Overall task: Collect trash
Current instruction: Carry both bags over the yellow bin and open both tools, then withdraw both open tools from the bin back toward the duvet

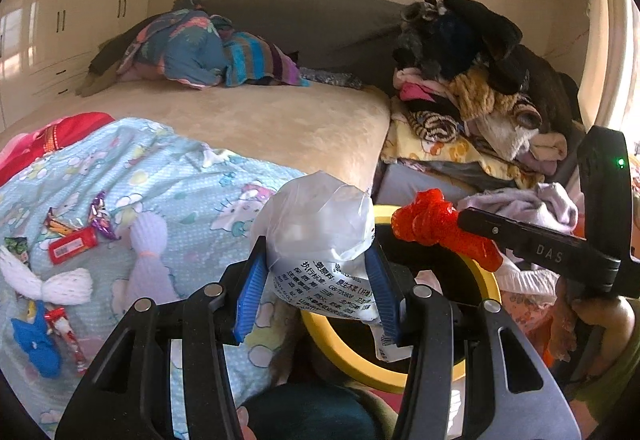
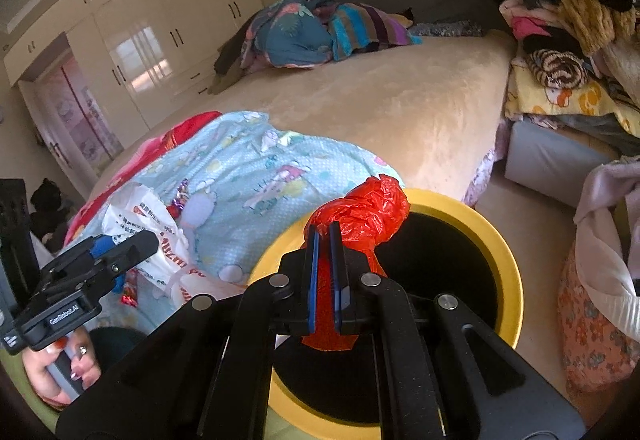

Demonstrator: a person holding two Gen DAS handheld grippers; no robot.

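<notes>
Two loads are in hand, both at the bin mouth. L gripper has its blue pads pinching a crumpled white plastic bag w/ printed text, jaws part spread around its bulk. R gripper has jaws pressed nearly together on a thin tail of the knotted red plastic bag; the knot sticks out past the tips.

Below both sits the yellow-rimmed bin, dark inside. The red bag hangs over the opening in the right wrist view. In the left wrist view the white bag looks to be over the near-left rim, partly over the bedspread, so I'd bring it further over the hole before letting go.

To drop well: centre each bag over the dark interior, spread jaws fully, and give thin film a moment, since it may cling to the pads. Release one at a time so the grippers don't bump.

Further left on the bedspread more trash waits: a red wrapper, a purple wrapper and white foam nets. Beyond lie the beige bed and piled clothes.
</notes>
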